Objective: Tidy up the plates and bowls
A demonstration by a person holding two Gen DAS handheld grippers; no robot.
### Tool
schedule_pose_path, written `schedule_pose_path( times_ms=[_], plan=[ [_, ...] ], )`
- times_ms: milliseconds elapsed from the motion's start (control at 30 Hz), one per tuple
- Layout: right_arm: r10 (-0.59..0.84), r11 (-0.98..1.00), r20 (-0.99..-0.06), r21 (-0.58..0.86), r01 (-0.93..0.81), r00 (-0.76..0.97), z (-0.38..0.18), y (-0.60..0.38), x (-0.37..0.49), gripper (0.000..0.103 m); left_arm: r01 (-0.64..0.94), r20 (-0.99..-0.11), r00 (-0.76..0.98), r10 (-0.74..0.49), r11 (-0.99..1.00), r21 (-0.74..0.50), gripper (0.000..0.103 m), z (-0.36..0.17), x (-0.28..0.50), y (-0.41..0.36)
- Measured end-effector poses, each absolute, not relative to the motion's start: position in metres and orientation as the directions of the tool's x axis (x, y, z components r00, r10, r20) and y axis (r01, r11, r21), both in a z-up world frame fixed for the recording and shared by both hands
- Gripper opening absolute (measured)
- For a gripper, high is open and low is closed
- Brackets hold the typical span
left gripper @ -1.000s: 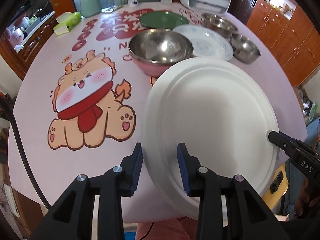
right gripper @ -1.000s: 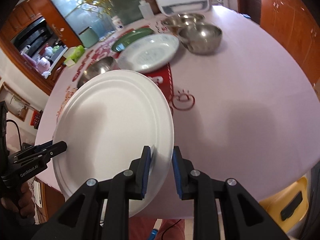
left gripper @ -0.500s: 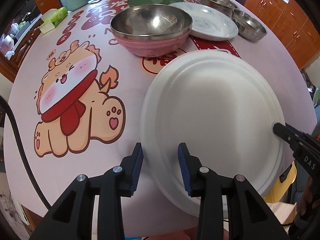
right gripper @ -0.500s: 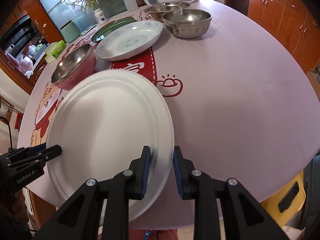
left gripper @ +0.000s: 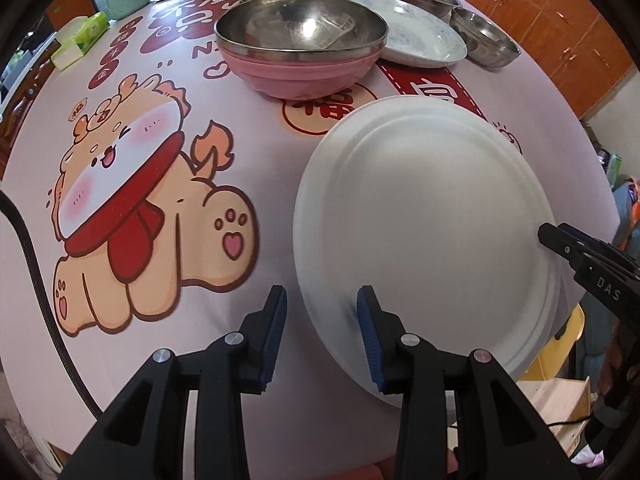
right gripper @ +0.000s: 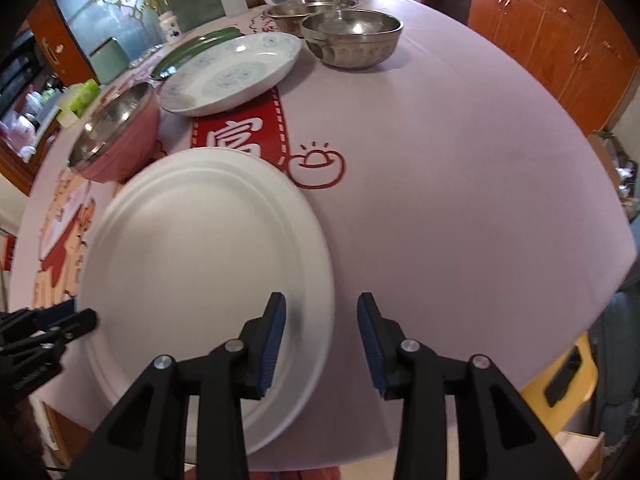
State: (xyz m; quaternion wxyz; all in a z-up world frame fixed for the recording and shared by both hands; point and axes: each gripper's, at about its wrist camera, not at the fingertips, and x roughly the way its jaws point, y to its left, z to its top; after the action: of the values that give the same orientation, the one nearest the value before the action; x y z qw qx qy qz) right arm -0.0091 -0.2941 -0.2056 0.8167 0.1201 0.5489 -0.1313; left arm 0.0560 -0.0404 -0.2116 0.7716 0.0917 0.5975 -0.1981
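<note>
Both tools (left gripper: 322,332) (right gripper: 322,338) straddle white plate (left gripper: 424,220) rim, spread.

A matt, smooth finish is shown by the large white oval plate (left gripper: 424,220), a shiny metal lining by the round pink-walled bowl (left gripper: 302,32), polished steel by the round metal bowl (right gripper: 352,34), and printed cloth by the pale tablecloth (right gripper: 460,200).

Both grippers point steeply down, jaws just opened wider — the left gripper (left gripper: 322,330) straddles the near-left rim of the white plate (left gripper: 424,216) with neither pad pressing, while the right gripper (right gripper: 321,338) stands parted astride the plate's near-right edge, pads clear.
</note>
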Motion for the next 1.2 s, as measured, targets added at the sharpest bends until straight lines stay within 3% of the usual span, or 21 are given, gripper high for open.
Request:
schedule_pose_path(
  times_ms=[333, 533, 733, 1200],
  plan=[
    [-0.151, 0.902, -0.916, 0.026, 0.431, 0.372, -0.177, -0.283, -0.013, 0.041, 0.477, -0.950, 0.201, -0.240, 0.871, -0.119, 0.038, -0.187, 0.069, -0.014],
    [-0.186, 0.898, -0.887, 0.021, 0.439, 0.423, -0.145, -0.269, -0.011, 0.050, 0.501, -0.937, 0.245, -0.250, 0.860, -0.099, 0.051, -0.157, 0.085, -0.007],
    [-0.187, 0.903, -0.860, 0.040, 0.428, 0.475, -0.122, -0.261, -0.005, 0.052, 0.502, -0.909, 0.302, -0.287, 0.859, -0.105, 0.060, -0.115, 0.110, 0.003],
    [-0.122, 0.910, -0.831, 0.124, 0.395, 0.543, -0.099, -0.272, 0.032, 0.060, 0.491, -0.907, 0.316, -0.277, 0.866, -0.094, 0.072, -0.067, 0.182, -0.001]
  ],
)
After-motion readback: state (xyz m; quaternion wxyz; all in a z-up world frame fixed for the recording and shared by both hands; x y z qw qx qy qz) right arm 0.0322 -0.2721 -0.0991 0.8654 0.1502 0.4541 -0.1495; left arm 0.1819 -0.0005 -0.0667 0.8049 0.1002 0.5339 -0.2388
